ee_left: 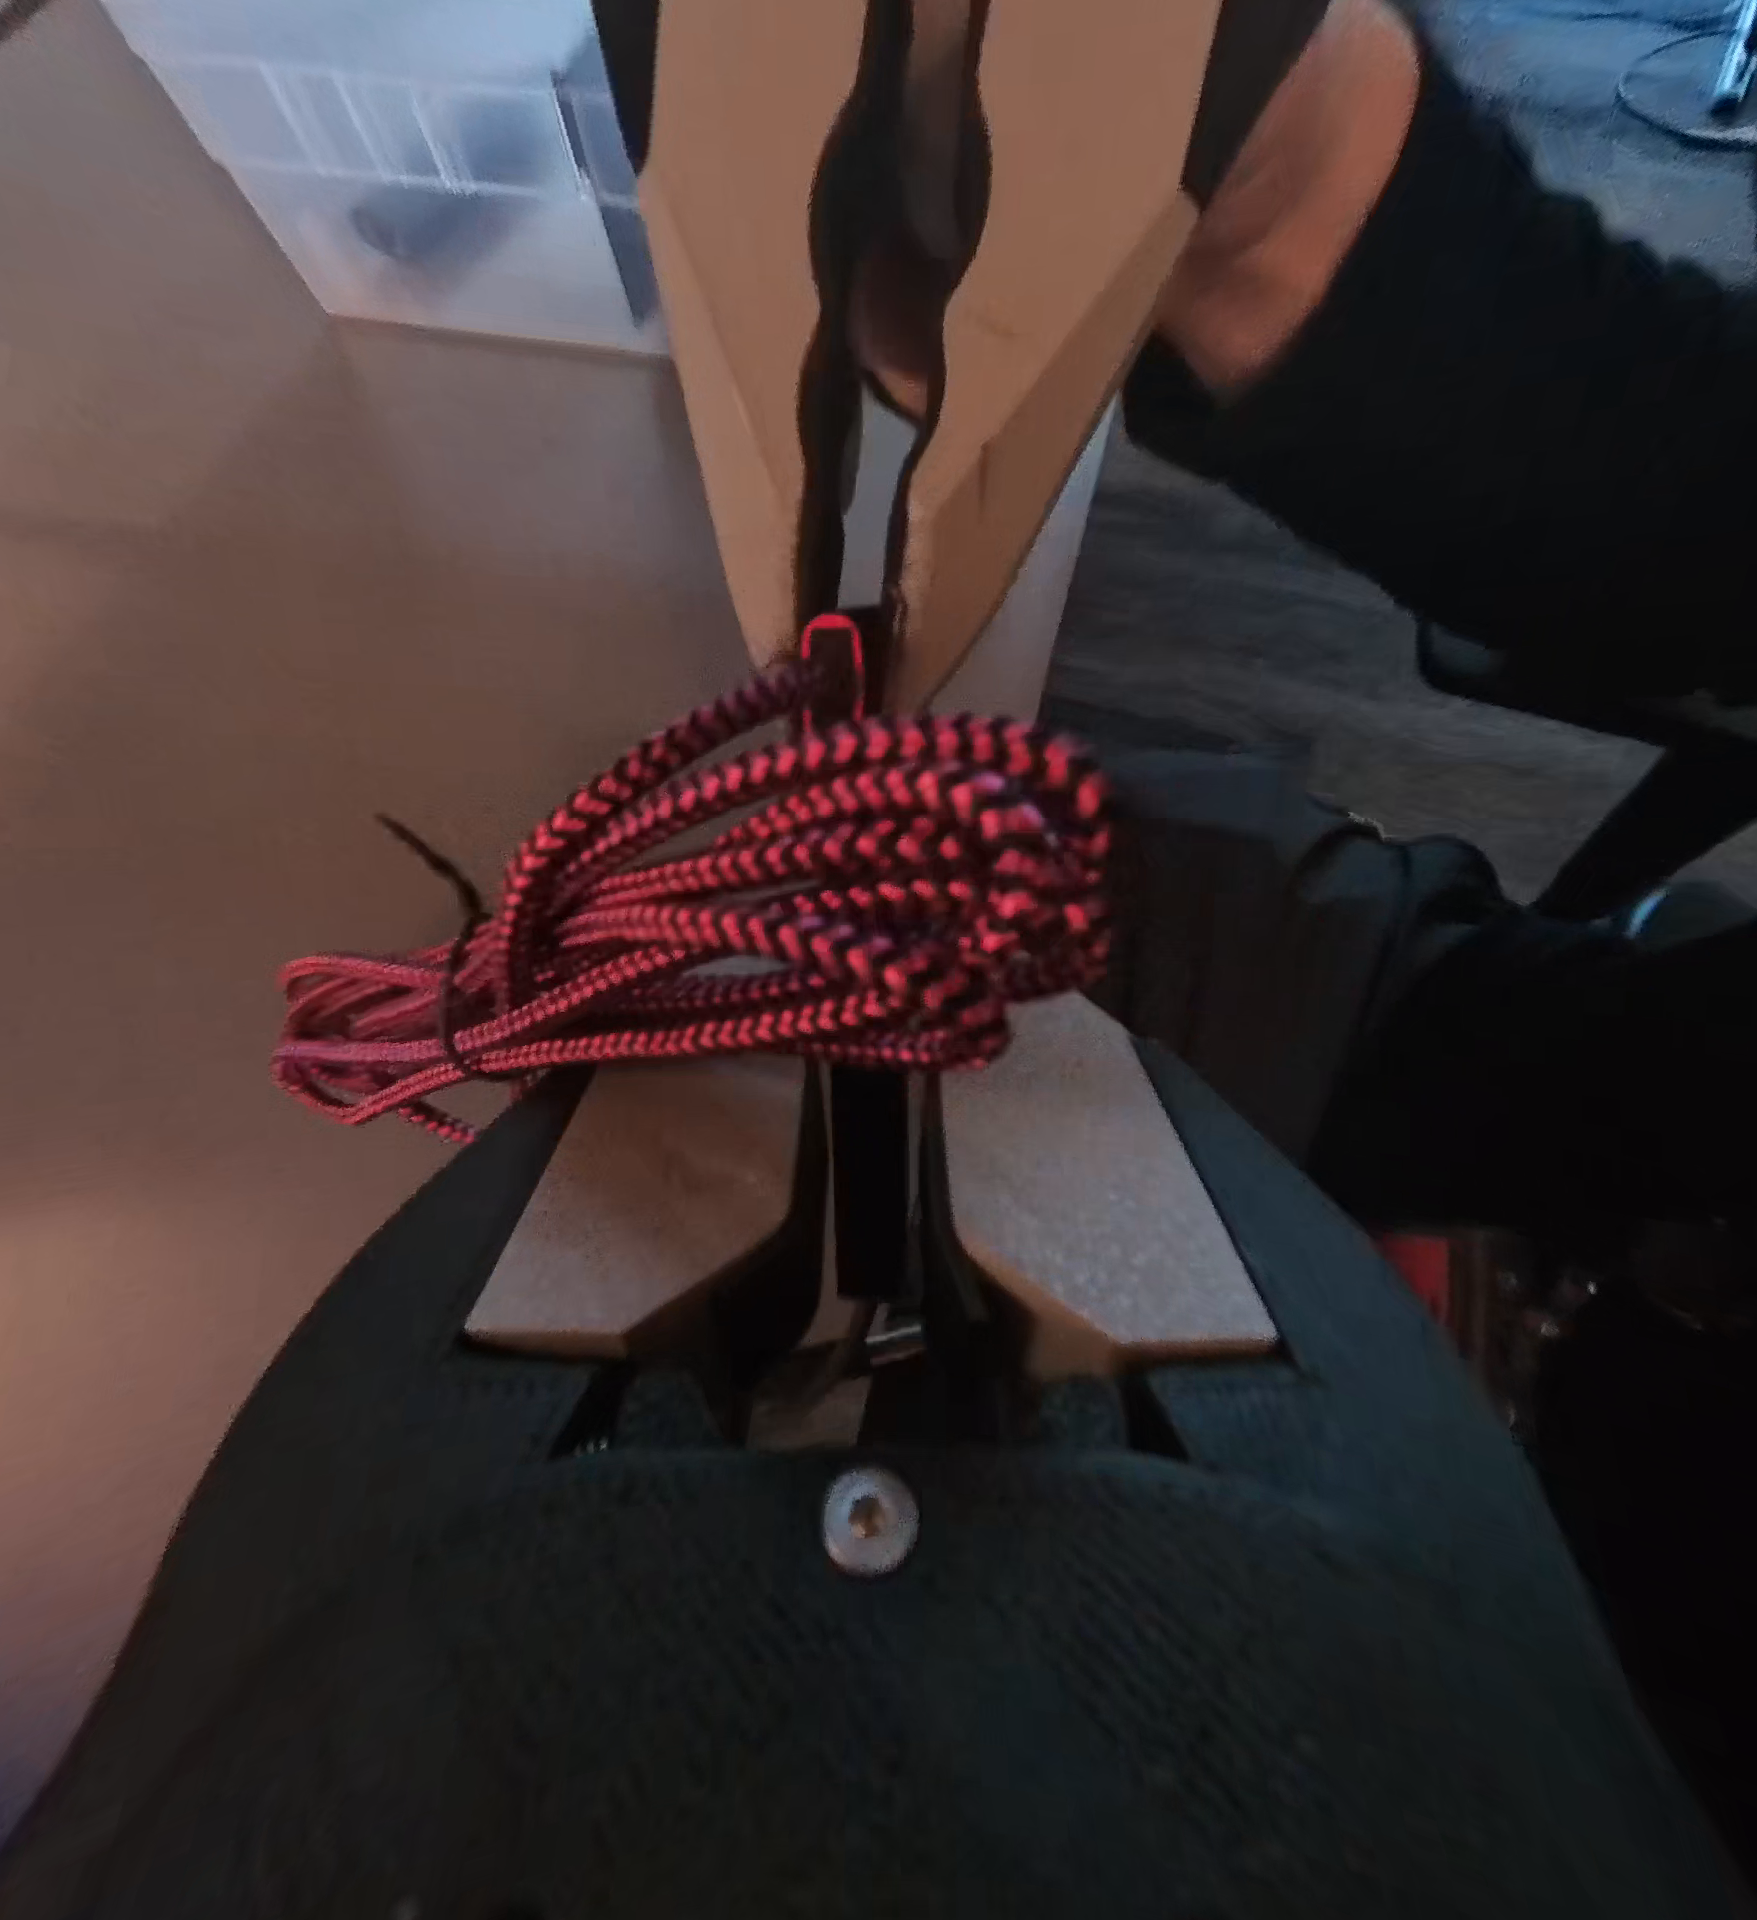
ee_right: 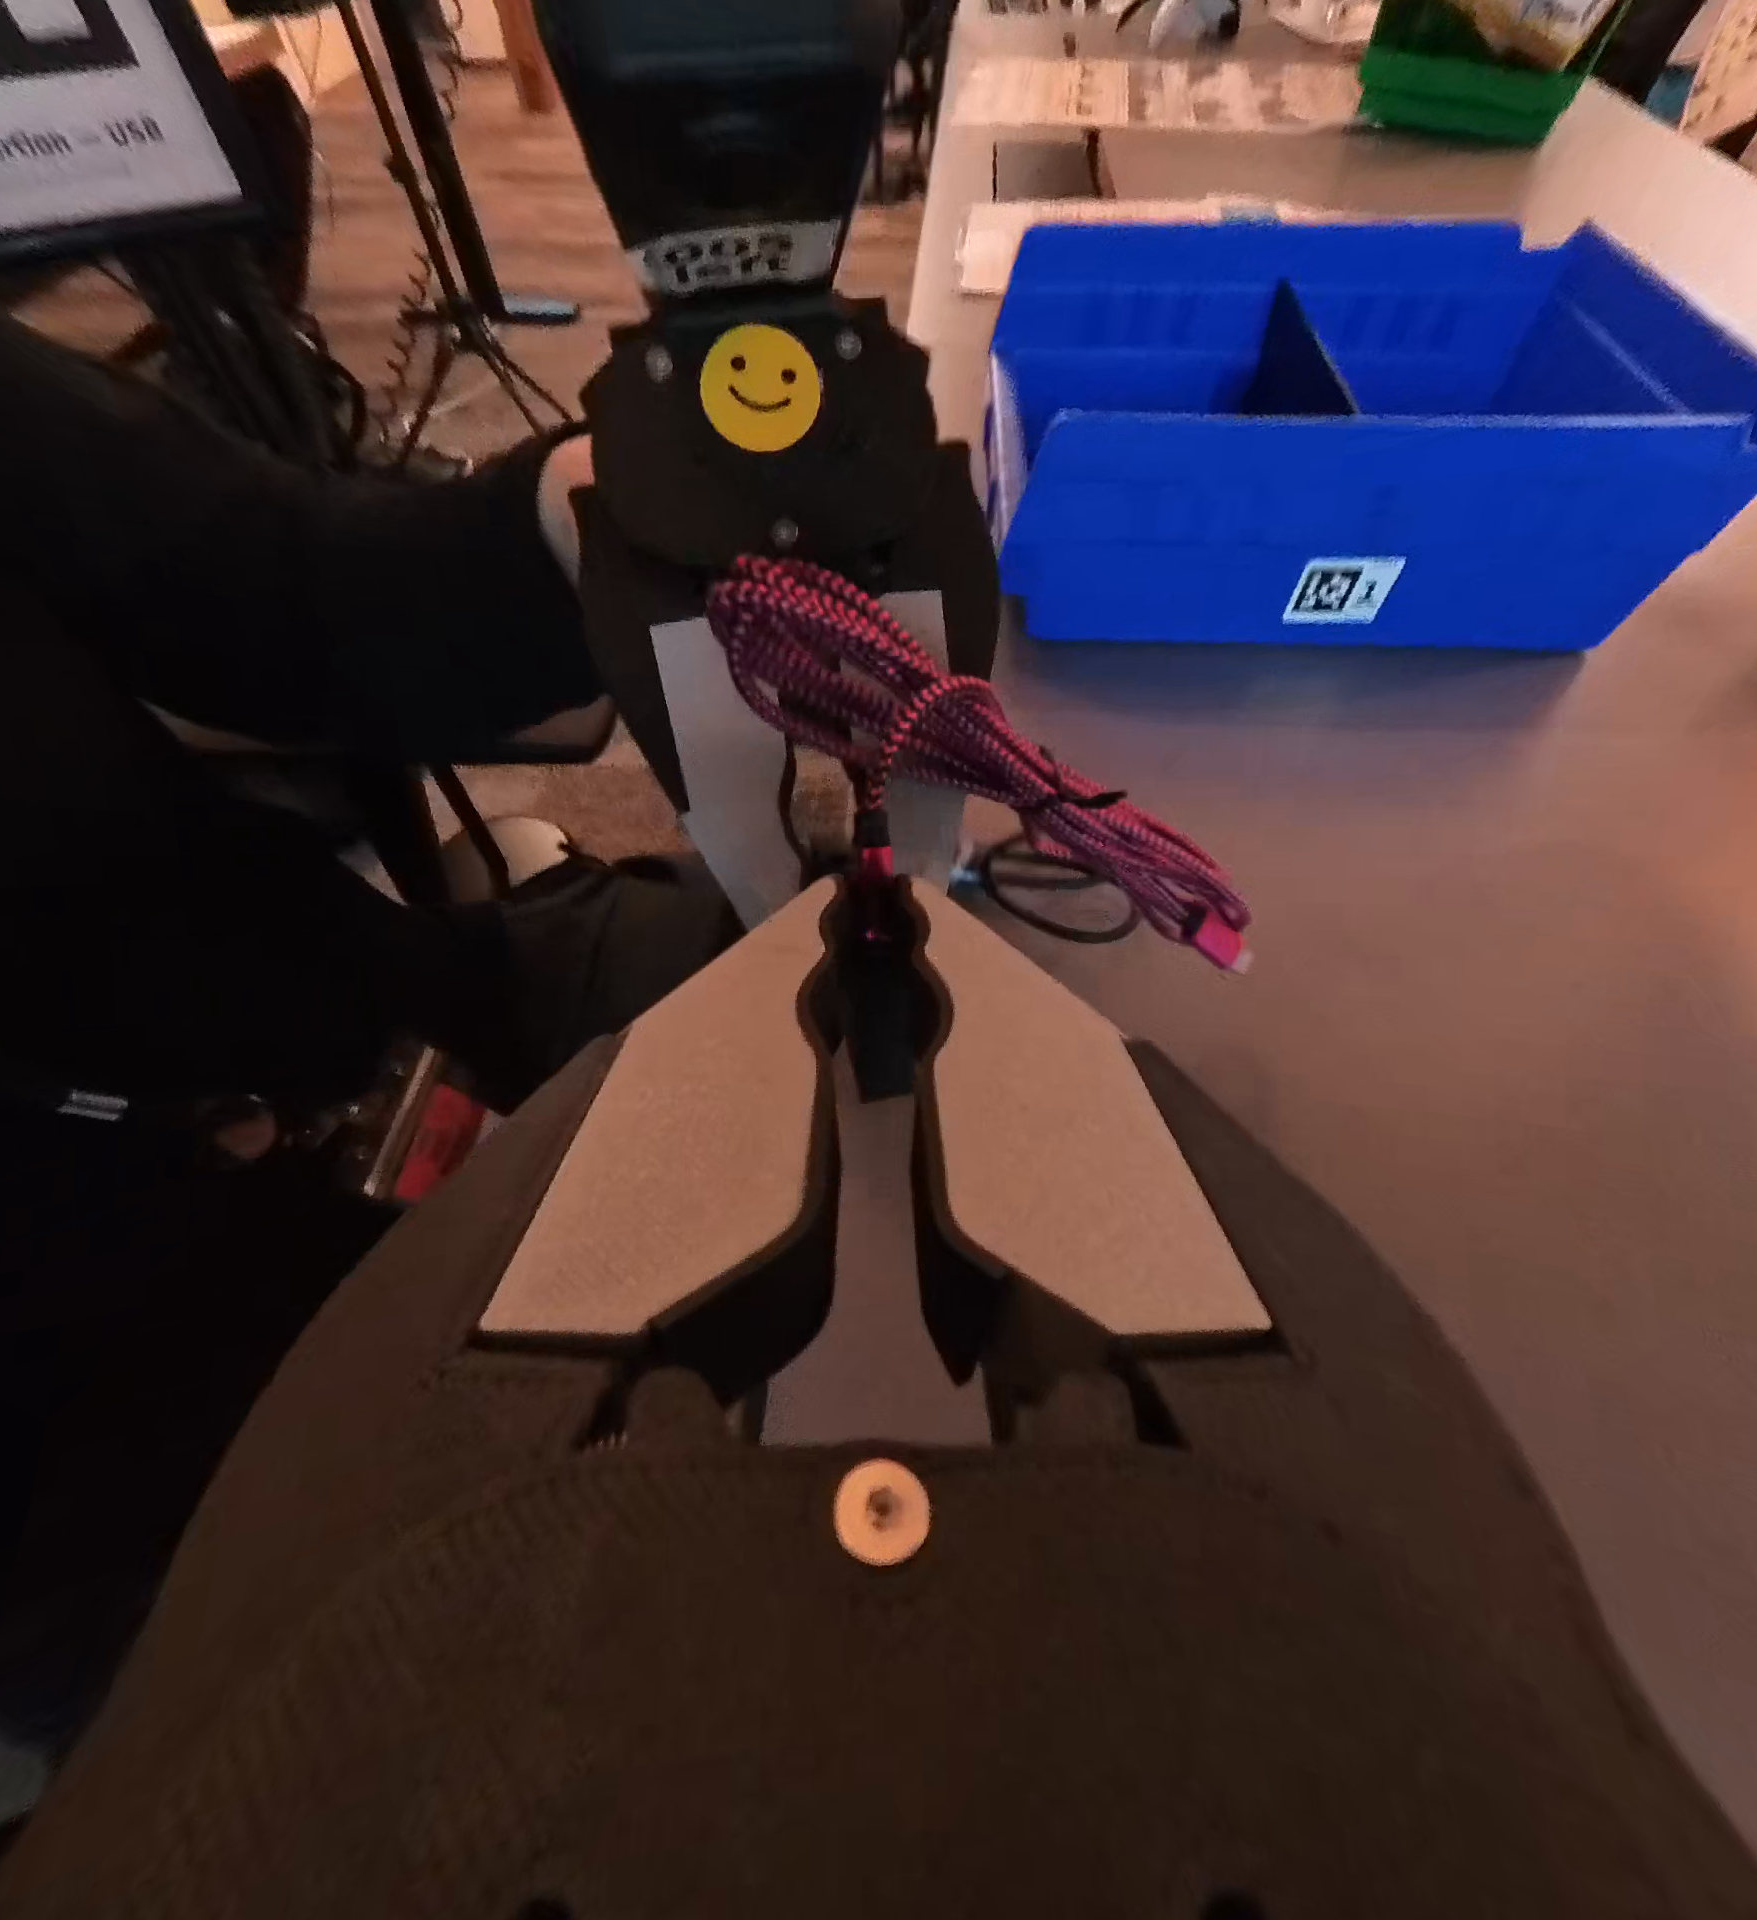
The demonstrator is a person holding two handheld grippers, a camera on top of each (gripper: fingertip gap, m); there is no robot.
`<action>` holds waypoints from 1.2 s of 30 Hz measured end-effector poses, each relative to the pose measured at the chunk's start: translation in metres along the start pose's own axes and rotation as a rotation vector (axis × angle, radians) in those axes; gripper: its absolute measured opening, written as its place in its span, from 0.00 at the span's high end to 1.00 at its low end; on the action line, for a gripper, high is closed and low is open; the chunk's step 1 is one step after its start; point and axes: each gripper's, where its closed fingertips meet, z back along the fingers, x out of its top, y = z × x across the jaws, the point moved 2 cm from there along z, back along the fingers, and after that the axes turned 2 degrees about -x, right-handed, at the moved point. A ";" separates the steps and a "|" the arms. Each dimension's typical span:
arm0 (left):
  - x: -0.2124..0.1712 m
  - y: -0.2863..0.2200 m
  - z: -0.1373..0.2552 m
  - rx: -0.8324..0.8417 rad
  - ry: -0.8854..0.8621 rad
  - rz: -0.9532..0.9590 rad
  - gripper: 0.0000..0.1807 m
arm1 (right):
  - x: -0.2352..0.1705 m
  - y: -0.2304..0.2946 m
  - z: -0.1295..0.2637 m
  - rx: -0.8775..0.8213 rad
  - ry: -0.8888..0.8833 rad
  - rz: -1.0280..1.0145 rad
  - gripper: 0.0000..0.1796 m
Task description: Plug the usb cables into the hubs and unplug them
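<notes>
with the left gripper (ee_left: 869, 1174) clamped on the black hub (ee_left: 866, 1195) and the right gripper (ee_right: 872, 914) pinching the red cable (ee_right: 915, 717) plug, both above the table (ee_right: 1476, 935), keep them aligned and push straight.

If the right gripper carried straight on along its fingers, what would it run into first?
Probably the left gripper, facing it just beyond the red braided cable, whose plug the right gripper pinches; depth is uncertain.
</notes>
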 end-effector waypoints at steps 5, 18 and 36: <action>0.011 0.006 0.001 0.002 -0.115 0.049 0.94 | 0.005 -0.007 0.000 0.025 -0.089 -0.054 0.98; 0.001 0.032 -0.005 0.042 -0.180 0.167 0.96 | -0.005 -0.031 -0.021 0.099 -0.272 -0.294 0.98; 0.002 0.037 0.022 0.001 -0.153 0.159 0.97 | 0.014 -0.037 -0.025 0.226 -0.445 -0.496 0.98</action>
